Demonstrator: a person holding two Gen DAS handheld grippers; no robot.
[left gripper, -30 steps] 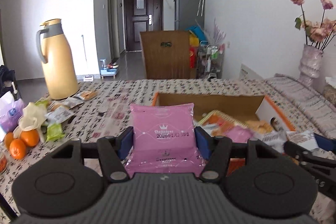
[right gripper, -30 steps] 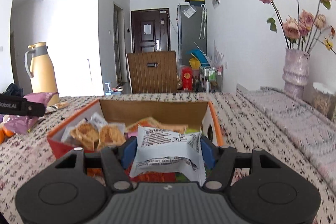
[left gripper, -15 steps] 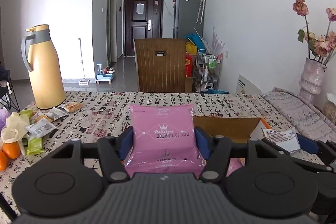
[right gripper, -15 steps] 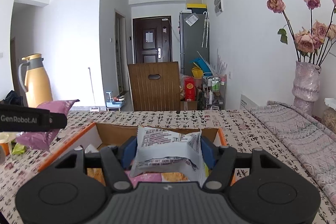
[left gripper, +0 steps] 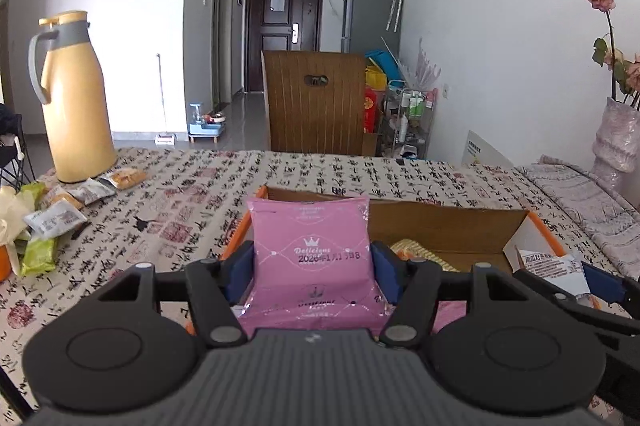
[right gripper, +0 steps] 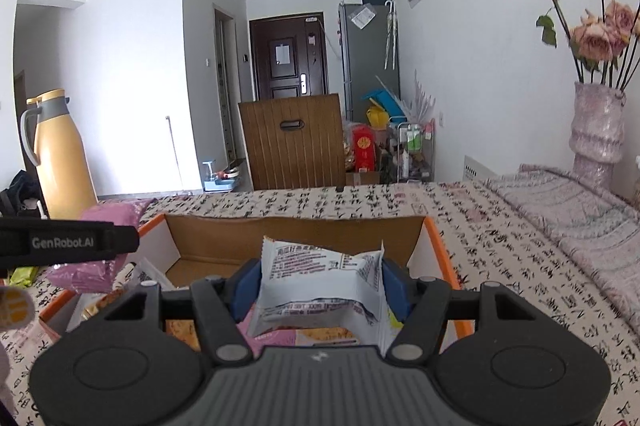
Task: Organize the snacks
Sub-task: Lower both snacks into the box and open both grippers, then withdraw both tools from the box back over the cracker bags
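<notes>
1. Your left gripper (left gripper: 312, 266) is clamping a pink crown-printed plastic snack packet (left gripper: 311, 262) between its blue pads; the open orange-edged cardboard box (left gripper: 440, 226) is lying just ahead and below.
2. Your right gripper (right gripper: 320, 282) is pinching a white printed foil snack packet (right gripper: 320, 278); it is hovering over that box (right gripper: 296, 238).

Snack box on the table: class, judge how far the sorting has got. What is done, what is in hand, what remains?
Done: several packets already lie inside the cardboard box. In hand: the left gripper is shut on a pink packet above the box's left end, and the right gripper is shut on a white packet over its middle; neither is released. Left: loose snacks beside the yellow flask.
</notes>
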